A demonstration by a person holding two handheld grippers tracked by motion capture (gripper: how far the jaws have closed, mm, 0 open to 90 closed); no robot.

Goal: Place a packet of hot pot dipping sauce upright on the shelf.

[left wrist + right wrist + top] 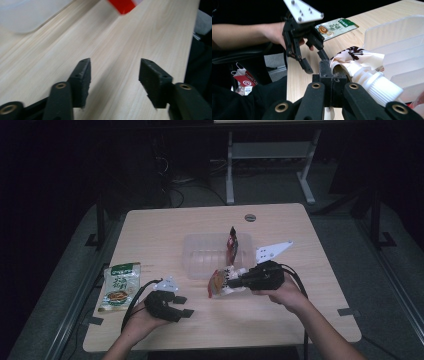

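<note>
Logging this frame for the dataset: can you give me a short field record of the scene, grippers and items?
surface: wooden table
left gripper: open, nothing between its jaws, low over bare wood
right gripper: shut on spouted pouch, at the edge by its white screw cap
container: clear ribbed bin, mid-table, one dark pouch standing upright in it
loose item: green packet, flat near the table's left edge

A light wooden table (pixel 165 227) with a pale grain carries the things. A clear plastic divided container (pixel 200 255) sits near its middle, toward the far side. A green-and-white food packet (pixel 120 285) lies flat at the left edge. A small round grommet (pixel 250 217) is set near the far edge.
</note>
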